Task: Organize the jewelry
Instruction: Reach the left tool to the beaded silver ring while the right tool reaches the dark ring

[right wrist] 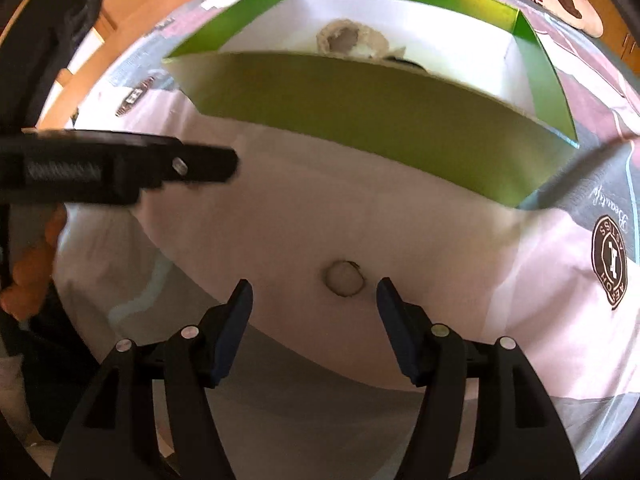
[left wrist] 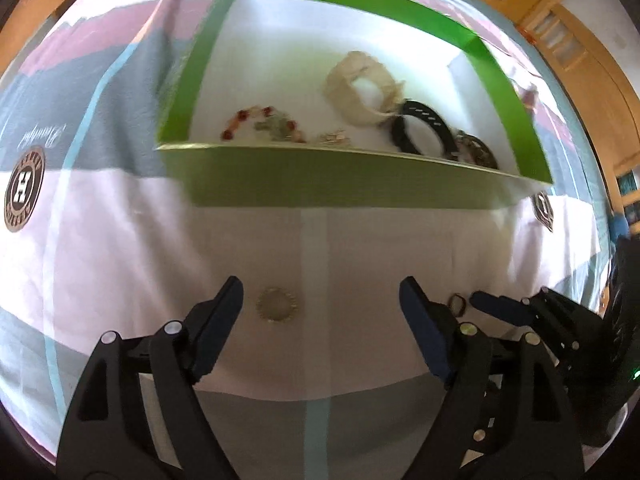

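A green box (left wrist: 320, 176) with a white inside is seen lying on a pink and grey printed cloth (left wrist: 120, 240). Inside the box, a red bead bracelet (left wrist: 256, 120) is seen at the left. A cream lacy band (left wrist: 360, 88) is seen in the middle, with black bangles (left wrist: 424, 128) to its right. A small pale piece (left wrist: 334, 138) lies near the front wall.

The left tongs (left wrist: 320, 300) are held wide above the cloth, and nothing is held in them. A small gold ring-shaped bracelet (left wrist: 277, 305) lies on the cloth just inside the left finger.

The right tongs (right wrist: 314, 292) are also held open with nothing gripped. A small dark ring-shaped bracelet (right wrist: 345, 279) lies on the cloth between their tips, nearer the right one. Both bracelets are outside the box, on its near side.
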{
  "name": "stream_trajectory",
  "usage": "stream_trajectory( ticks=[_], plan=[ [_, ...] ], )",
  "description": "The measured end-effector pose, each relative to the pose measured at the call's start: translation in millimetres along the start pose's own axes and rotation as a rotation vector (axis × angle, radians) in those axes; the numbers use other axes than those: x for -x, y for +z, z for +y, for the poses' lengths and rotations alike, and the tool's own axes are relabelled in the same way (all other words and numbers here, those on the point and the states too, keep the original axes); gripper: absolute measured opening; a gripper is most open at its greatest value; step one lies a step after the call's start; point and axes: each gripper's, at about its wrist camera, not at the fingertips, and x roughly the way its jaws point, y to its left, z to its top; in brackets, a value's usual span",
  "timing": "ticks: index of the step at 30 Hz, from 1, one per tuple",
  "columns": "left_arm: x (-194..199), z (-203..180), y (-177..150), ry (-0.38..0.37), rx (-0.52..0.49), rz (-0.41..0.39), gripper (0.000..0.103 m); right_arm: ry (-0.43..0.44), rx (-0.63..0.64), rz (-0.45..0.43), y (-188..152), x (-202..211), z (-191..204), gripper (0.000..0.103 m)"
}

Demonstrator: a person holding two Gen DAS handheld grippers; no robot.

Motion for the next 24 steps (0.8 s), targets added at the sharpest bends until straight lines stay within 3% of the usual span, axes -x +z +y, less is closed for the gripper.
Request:
stream_trajectory(
  ticks=[6,15,21,24],
  plan=[
    [-12.4,7.3,2.7,0.035,0.021,0.050,0.083,0.000,-0.003,0.001,0.0,-0.1,-1.4,0.069],
    [-16.4,-20.2,-5.2,0.024,-0.078,0.045,0.083,-0.008,0.010,0.002,-0.1,-3.6,2.6,0.072],
    [-9.8,-34.4,-8.8,0.015,-0.135,0.003,0.083,-0.017,0.014,-0.003,-1.7,-3.0,3.8,0.072],
    [-5.3,-36.4,-8.2,0.044,-0.143,-0.030,0.083,-0.038,-0.005,-0.048,-1.6,6.0,0.1,0.072]
  ],
)
